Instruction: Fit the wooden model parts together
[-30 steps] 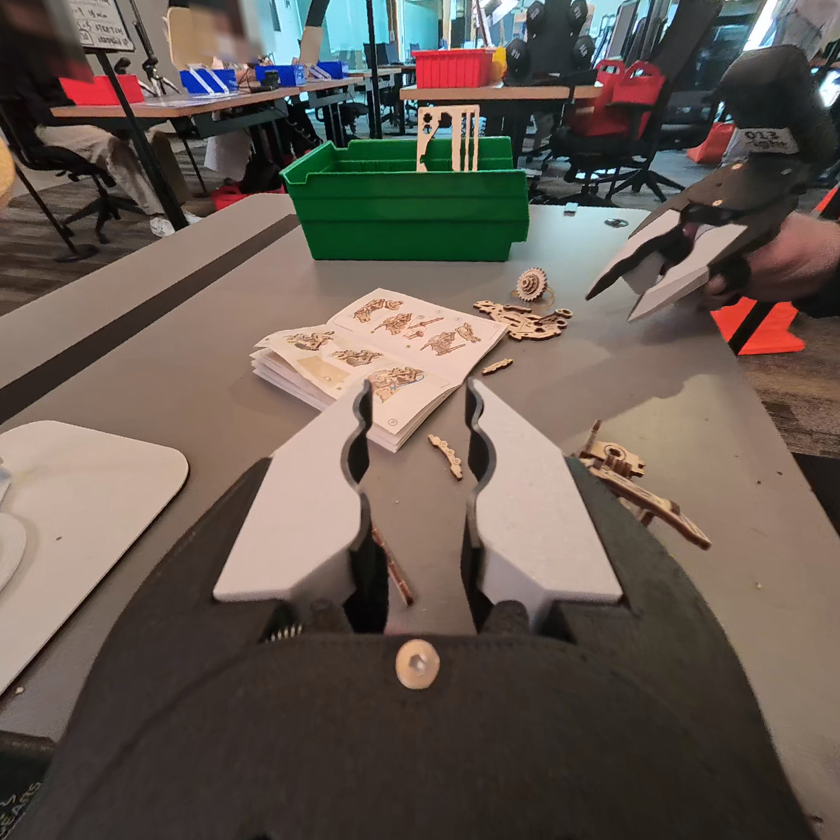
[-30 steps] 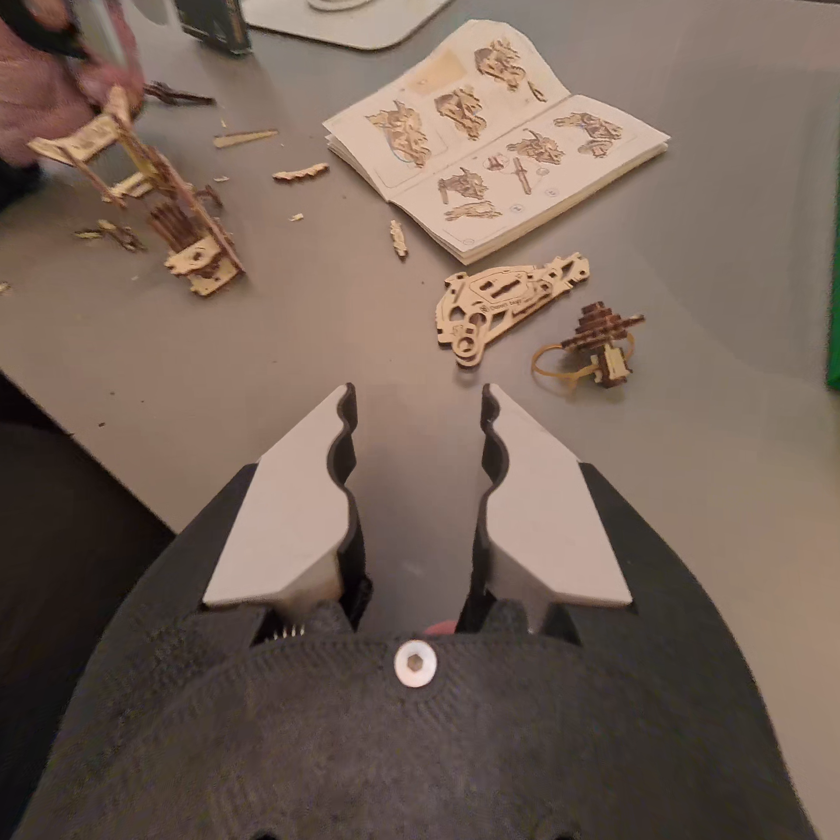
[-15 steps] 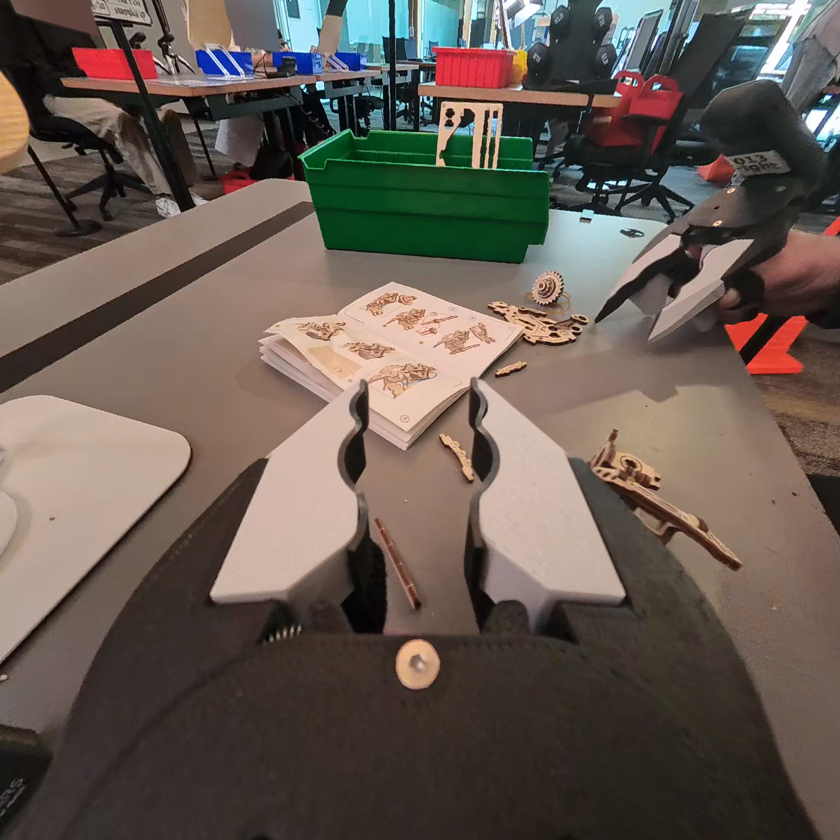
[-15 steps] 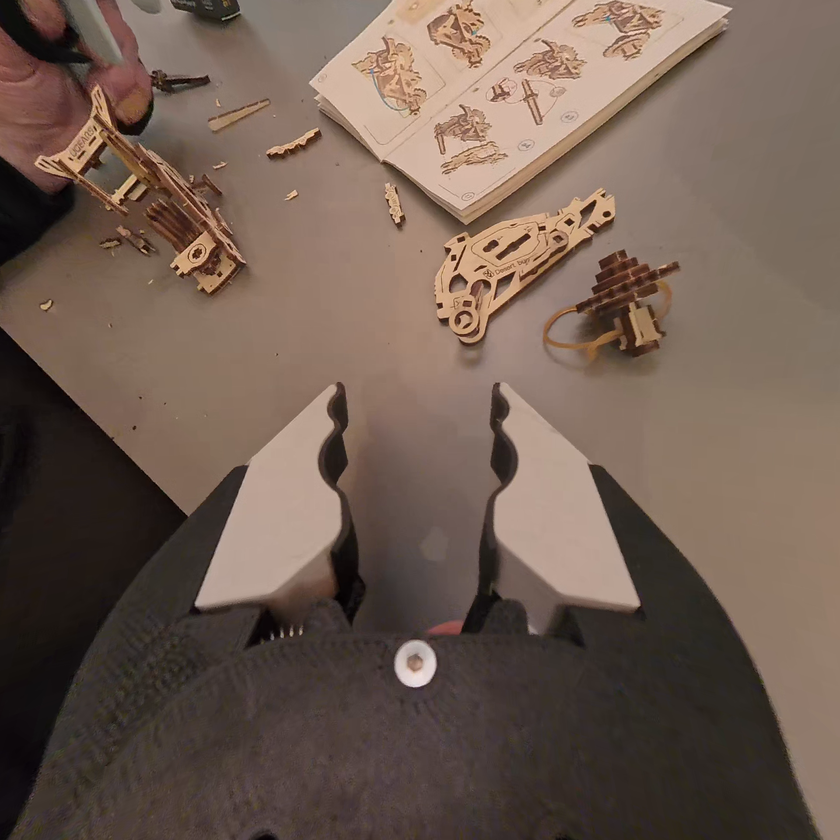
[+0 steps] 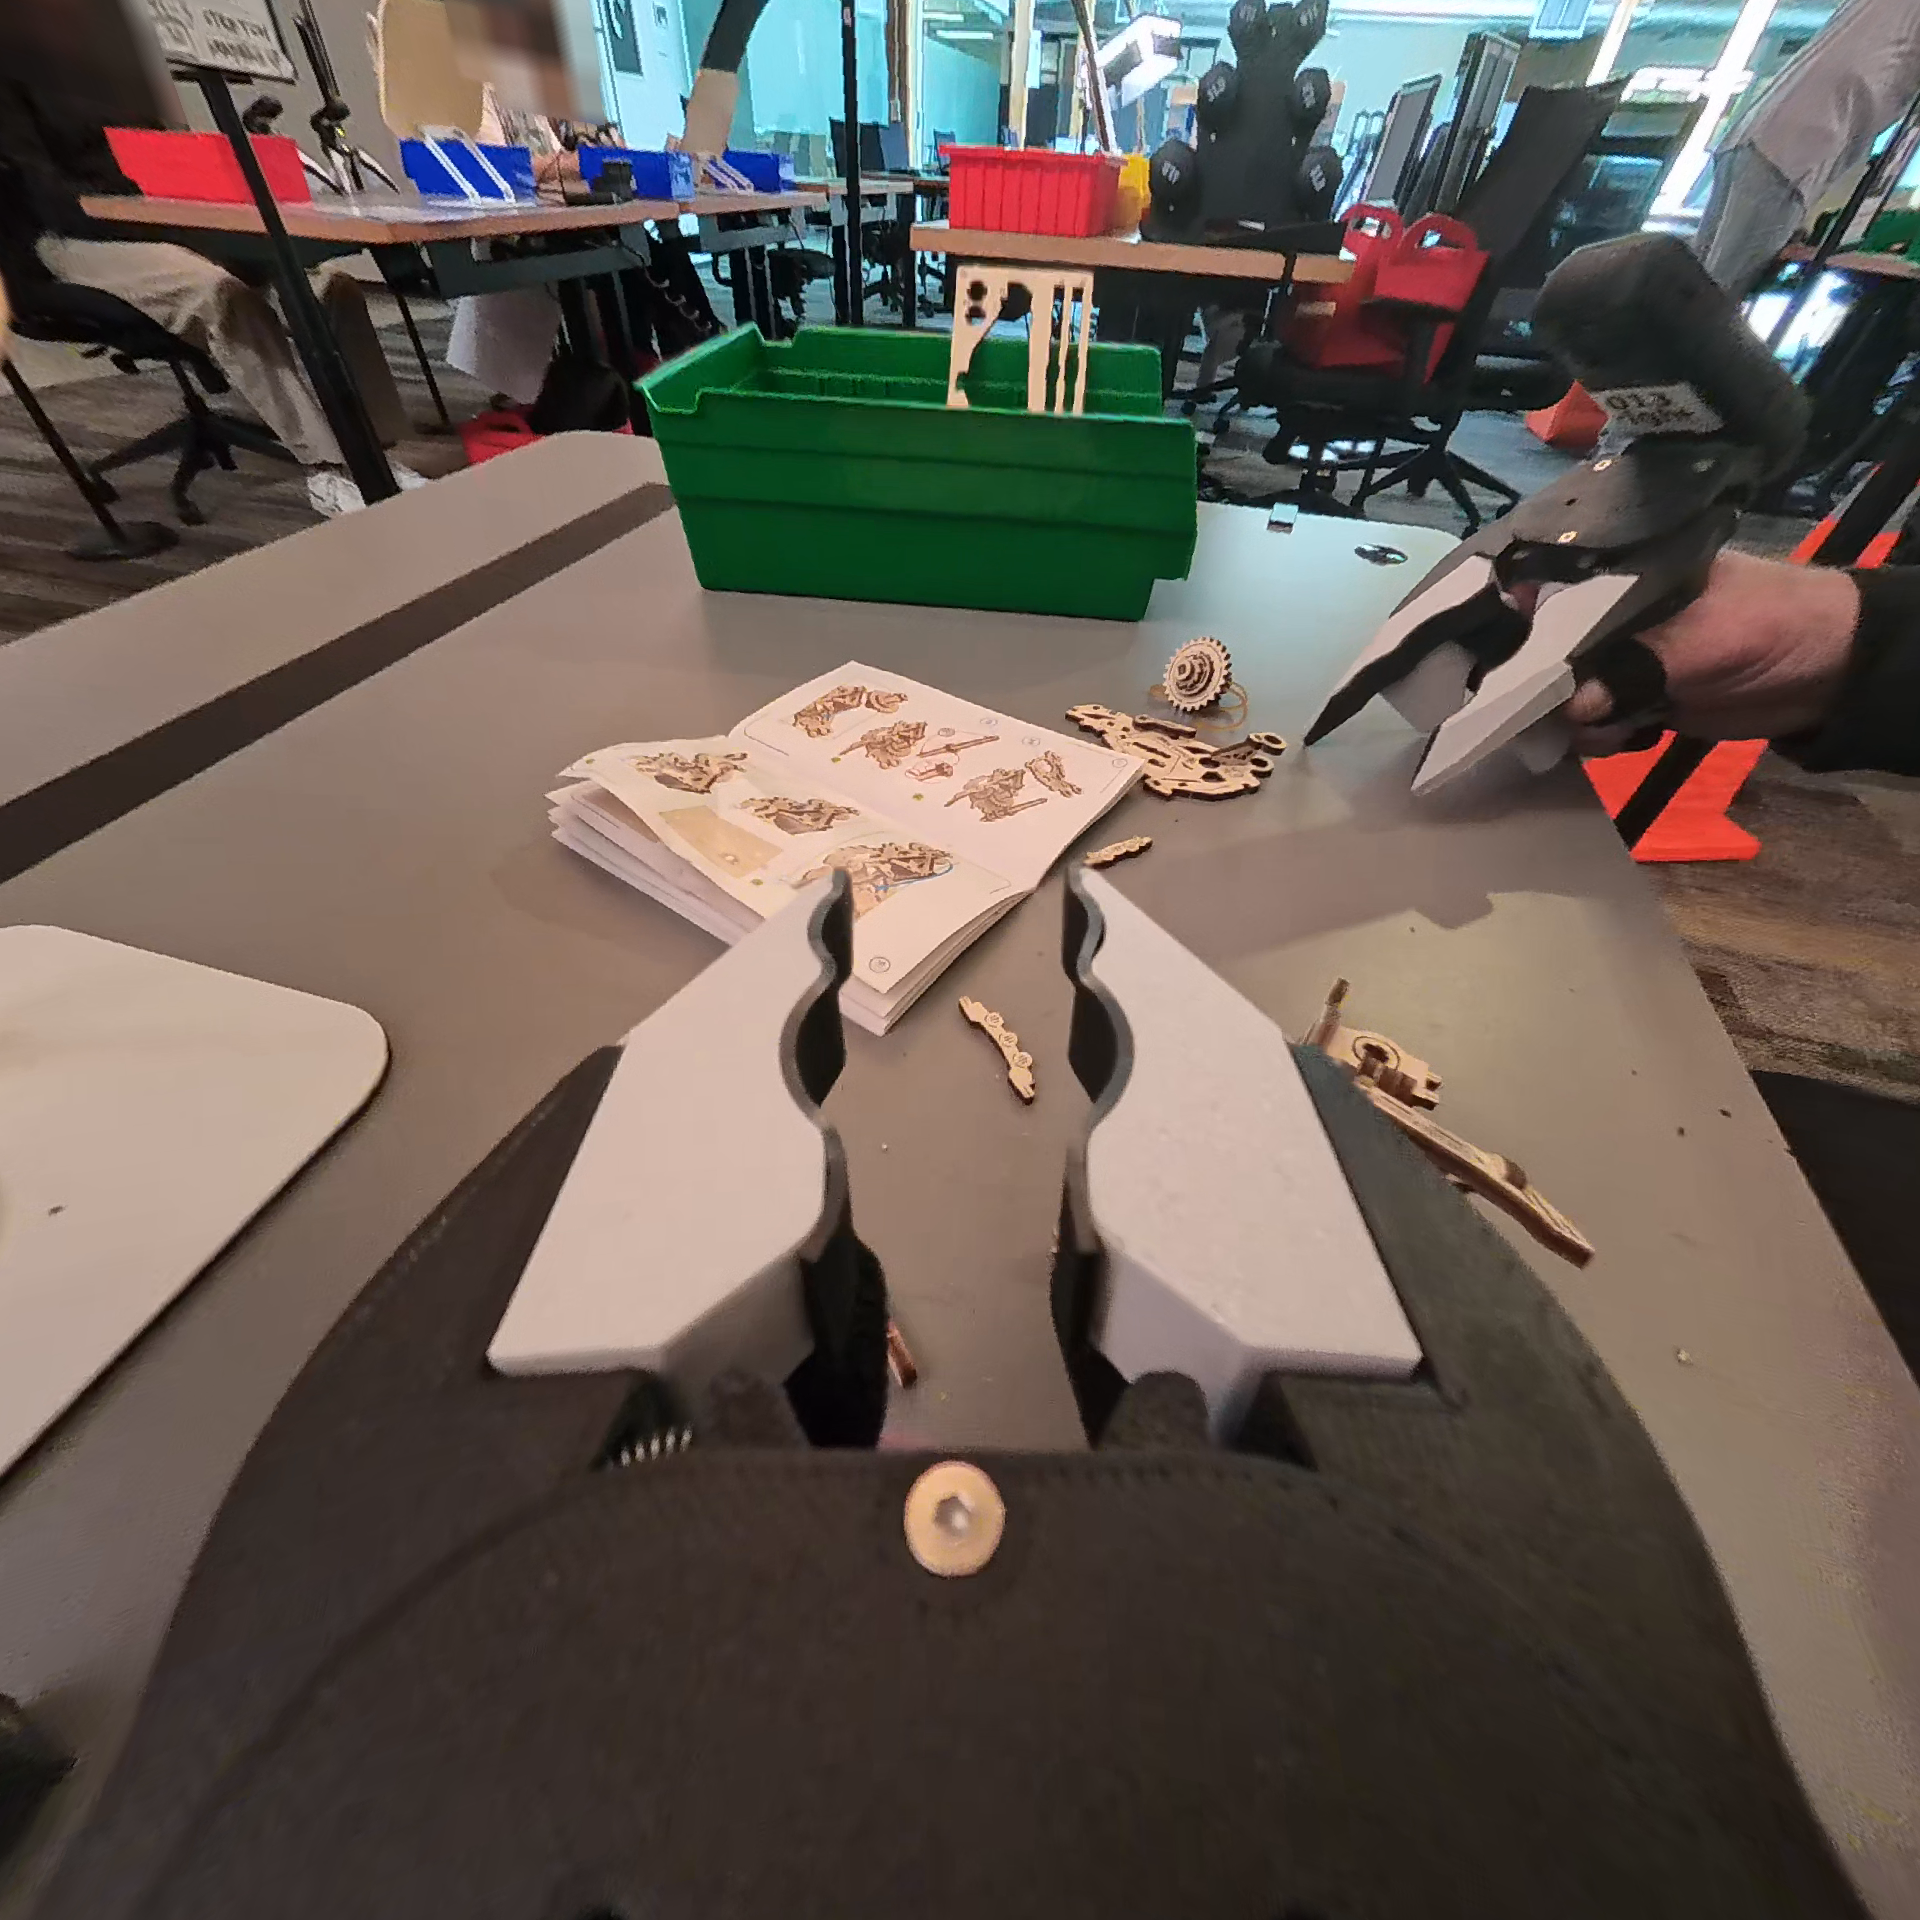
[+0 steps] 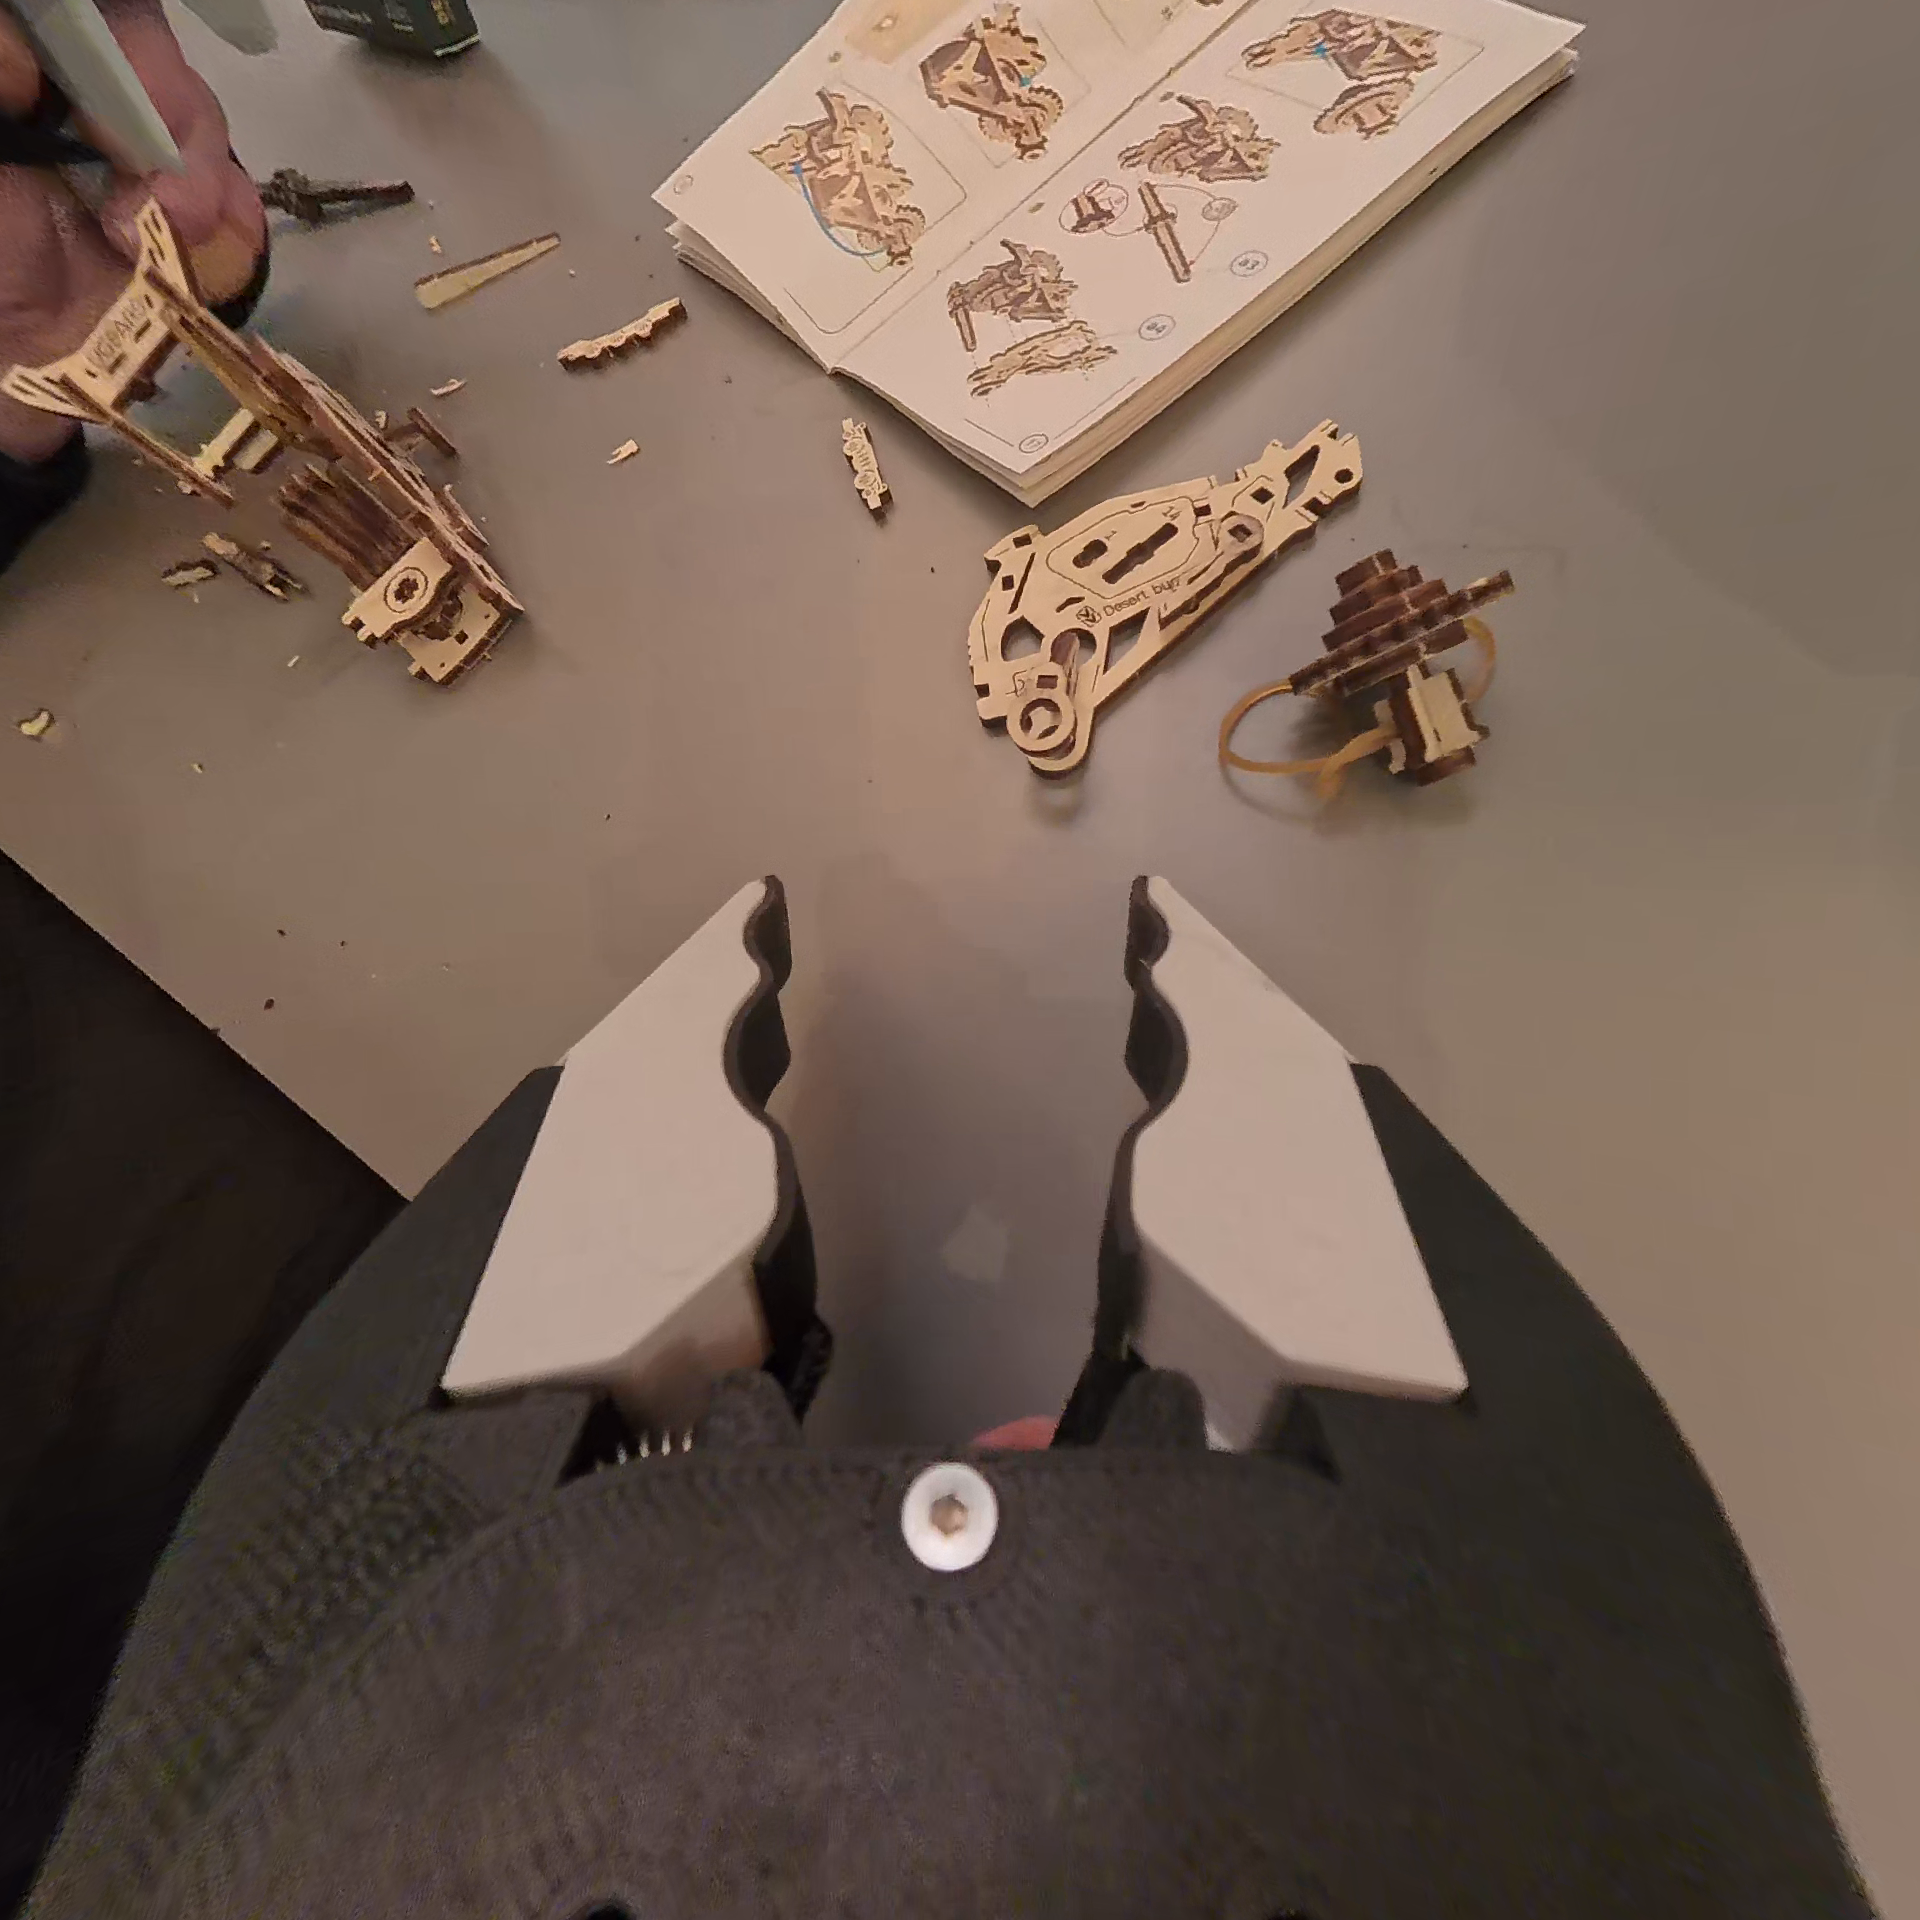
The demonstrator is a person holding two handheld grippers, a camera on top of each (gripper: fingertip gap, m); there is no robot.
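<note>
My left gripper (image 5: 958, 894) is open and empty, low over the grey table. A small wooden strip (image 5: 997, 1044) lies between its fingertips. A part-built wooden frame (image 5: 1444, 1132) lies just right of it; it also shows in the right wrist view (image 6: 301, 488), next to the hand. My right gripper (image 6: 956, 894) is open and empty. It hovers short of a flat wooden side panel (image 6: 1153, 592) and a wooden gear stack with a rubber band (image 6: 1392, 665). The left wrist view shows the right gripper (image 5: 1371, 764) tilted down beside that panel (image 5: 1174, 748).
An open instruction booklet (image 5: 852, 800) lies mid-table. A green bin (image 5: 914, 488) holding a wooden sheet stands behind it. A white pad (image 5: 156, 1143) lies at the left. Loose wooden bits (image 6: 623, 335) are scattered about. The table edge (image 6: 208, 1029) runs close to my right gripper.
My right gripper has moved forward and down towards the flat panel, and its jaws have opened wider. My left gripper has edged forward over the table, still open.
</note>
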